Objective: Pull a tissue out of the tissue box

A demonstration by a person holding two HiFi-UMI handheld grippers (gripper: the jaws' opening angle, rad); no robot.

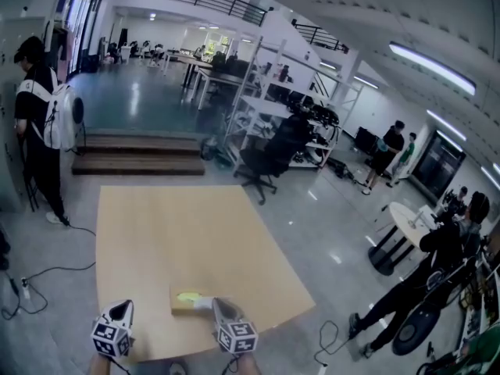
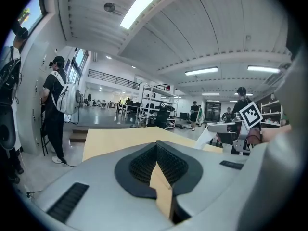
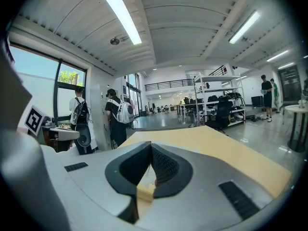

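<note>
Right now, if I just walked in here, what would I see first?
A big tan table fills the middle of a wide hall. At its near edge sits a small tissue box with a yellow-green top, between the left claw and the right claw. The right claw pinches what looks like a white tissue from the box.

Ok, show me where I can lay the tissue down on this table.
The table is bare from the tissue box out to its far edge by the steps, and out to both side edges. Only the near edge is crowded: the box sits between the left gripper and the right gripper, which pinches the tissue.
</note>
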